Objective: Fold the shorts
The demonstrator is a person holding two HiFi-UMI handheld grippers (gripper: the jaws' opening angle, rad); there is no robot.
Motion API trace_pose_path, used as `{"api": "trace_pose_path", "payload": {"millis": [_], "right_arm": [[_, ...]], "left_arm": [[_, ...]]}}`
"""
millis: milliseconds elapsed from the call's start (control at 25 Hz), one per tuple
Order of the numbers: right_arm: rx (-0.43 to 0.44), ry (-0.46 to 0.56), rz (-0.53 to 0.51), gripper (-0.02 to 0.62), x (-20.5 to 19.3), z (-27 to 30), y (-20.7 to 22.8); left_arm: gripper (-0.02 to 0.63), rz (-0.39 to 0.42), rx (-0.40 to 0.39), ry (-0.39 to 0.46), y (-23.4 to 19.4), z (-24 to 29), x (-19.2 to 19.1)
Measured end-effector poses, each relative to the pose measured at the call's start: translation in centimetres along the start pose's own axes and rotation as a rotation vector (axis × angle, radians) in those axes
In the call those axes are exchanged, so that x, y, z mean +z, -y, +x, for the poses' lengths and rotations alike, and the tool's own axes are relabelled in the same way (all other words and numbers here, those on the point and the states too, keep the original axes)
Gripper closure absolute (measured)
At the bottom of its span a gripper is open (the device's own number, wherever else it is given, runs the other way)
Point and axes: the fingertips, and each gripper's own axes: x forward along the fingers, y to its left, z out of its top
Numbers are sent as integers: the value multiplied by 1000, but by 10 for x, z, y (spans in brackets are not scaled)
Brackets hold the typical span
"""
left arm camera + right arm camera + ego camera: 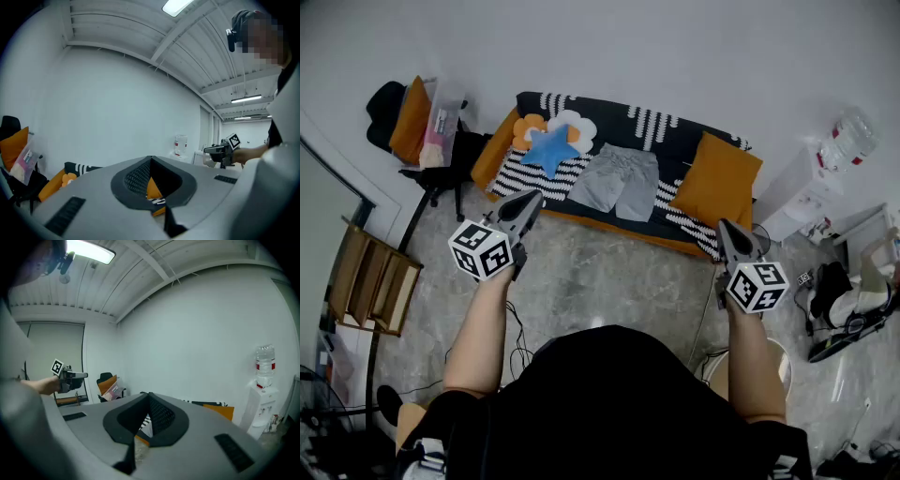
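The shorts (620, 180) are light grey and lie spread flat and unfolded on the seat of the sofa (675, 127). The waistband is toward the wall, and the two legs splay slightly toward the sofa's front edge. The cloth shows a few soft creases and a darker seam line between the legs. Neither gripper touches them.

The sofa has a black cover with white stripes and zigzags and an orange edge along the front. Just right of the shorts an orange cushion (718, 182) leans on the seat. To their left is a flower-shaped pillow (536, 125) with a blue star cushion (550, 148) on top of it, and another orange cushion (493, 150) sits at the sofa's left end.

The left gripper (529, 199) is held out in front of the sofa's left part, apart from it, over the grey marbled floor (609, 281). Its own view shows the jaws pressed together with nothing between them. The right gripper (727, 232) is held before the sofa's right end. Its jaws are also closed on nothing.

Further out, a black chair (386, 105) holding an orange cushion stands at the far left. A white water dispenser (814, 173) with a bottle on top stands at the right. A wooden rack (372, 278) leans at the left edge.
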Motion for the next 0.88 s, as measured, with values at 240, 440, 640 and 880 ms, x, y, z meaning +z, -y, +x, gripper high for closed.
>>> {"api": "trace_pose_path", "payload": {"millis": [240, 440, 640, 880], "right_arm": [[9, -10, 1, 594, -8, 3, 13], [8, 1, 37, 592, -6, 1, 26], [-14, -1, 16, 592, 0, 0, 37], [-39, 0, 13, 591, 2, 2, 43]], "left_arm": [[591, -6, 9, -17, 8, 14, -10], [591, 12, 15, -45, 21, 27, -14], [591, 55, 30, -59, 29, 40, -8], [591, 89, 52, -48, 31, 58, -6]]}}
